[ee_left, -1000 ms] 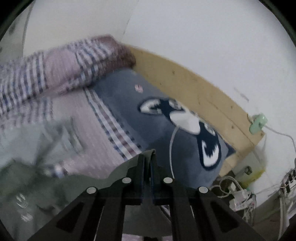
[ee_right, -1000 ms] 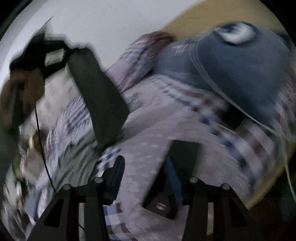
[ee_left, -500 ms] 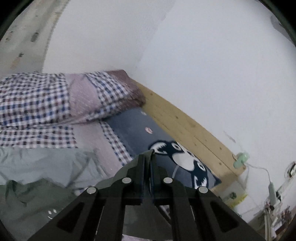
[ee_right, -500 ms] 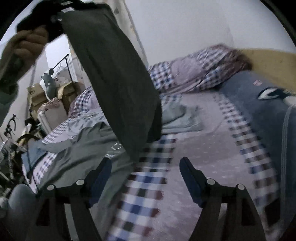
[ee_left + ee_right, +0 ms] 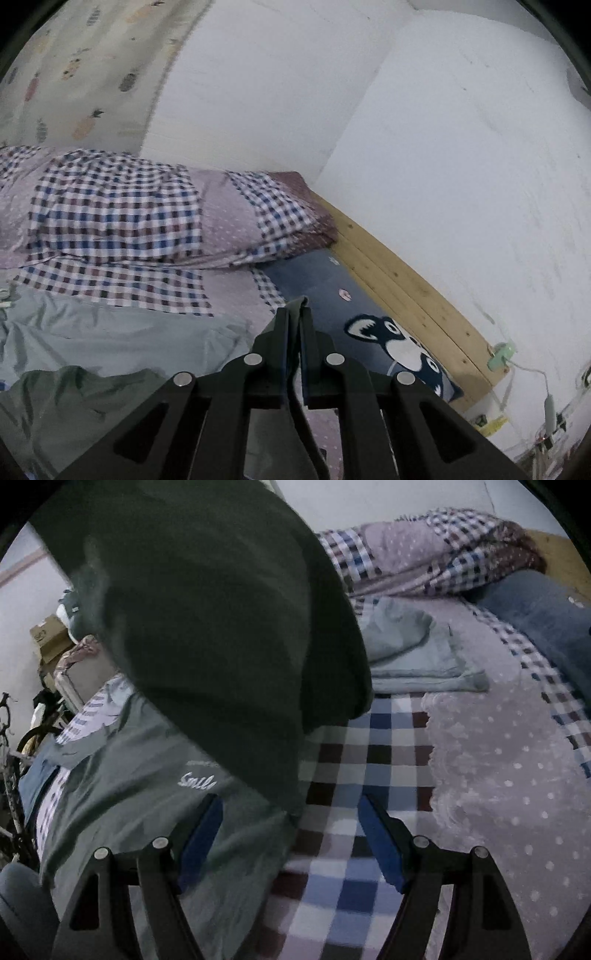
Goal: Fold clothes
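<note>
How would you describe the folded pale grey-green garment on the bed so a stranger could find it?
On the checked and dotted bedspread, look just below the checked pillow at the head of the bed. The folded pale garment lies flat there, light grey-green and plain, unlike the dark green garment hanging in the air beside it.

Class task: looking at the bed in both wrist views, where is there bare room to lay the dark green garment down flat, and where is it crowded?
Free: the checked and dotted bedspread ahead of the open right tongs, bordered by the folded pale green cloth and blue blanket. Crowded: the left side, where the dark green garment, held by the left tongs, hangs over a grey-green "Smile" garment.
</note>
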A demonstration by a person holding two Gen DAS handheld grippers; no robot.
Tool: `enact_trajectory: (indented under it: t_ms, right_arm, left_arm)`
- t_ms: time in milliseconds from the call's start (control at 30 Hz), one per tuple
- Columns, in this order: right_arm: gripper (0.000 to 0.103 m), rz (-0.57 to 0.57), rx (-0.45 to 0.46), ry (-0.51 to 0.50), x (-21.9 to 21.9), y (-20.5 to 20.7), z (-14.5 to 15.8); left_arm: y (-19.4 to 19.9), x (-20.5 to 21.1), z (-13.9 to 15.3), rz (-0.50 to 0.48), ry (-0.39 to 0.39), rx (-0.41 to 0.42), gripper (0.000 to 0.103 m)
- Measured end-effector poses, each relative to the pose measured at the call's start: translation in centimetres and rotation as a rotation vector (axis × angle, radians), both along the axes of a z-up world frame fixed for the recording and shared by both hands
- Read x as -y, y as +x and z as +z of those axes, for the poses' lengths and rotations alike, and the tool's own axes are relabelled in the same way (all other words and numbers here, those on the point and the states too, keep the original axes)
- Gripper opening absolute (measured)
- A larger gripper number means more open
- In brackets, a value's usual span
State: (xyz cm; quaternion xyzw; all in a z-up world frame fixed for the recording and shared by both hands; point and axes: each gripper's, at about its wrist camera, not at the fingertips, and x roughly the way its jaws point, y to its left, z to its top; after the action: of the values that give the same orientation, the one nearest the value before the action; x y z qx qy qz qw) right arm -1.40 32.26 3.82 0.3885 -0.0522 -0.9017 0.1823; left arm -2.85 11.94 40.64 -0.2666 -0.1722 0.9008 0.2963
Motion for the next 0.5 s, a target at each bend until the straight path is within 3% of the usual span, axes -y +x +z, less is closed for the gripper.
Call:
enact_trajectory:
  t_ms: [133, 233, 300, 500]
  right_arm:
    - [0.075, 0.020, 0.011, 0.061, 2.0, -1.7, -1.1]
    - [0.046, 0.027, 0.028, 0.142, 3.6, -2.8, -2.3]
    - [0.006, 0.039, 0.055, 0.180, 3.9, -2.9, -3.1]
    - [0.005, 0.105, 0.097, 0.226, 3.1, -2.3, -3.1]
  left_arm:
    - [-1.0, 4.4, -1.2, 0.065, 0.030, 0.019, 0.004]
    - [-1.5, 7.8, -2.5, 0.122, 0.039, 0.033, 0.004]
    - [-1.9, 10.6, -3.7, 0.171, 0.048, 0.048, 0.004]
    - [-2.6, 20.0, -10.2, 0.324, 0.048, 0.139, 0.004]
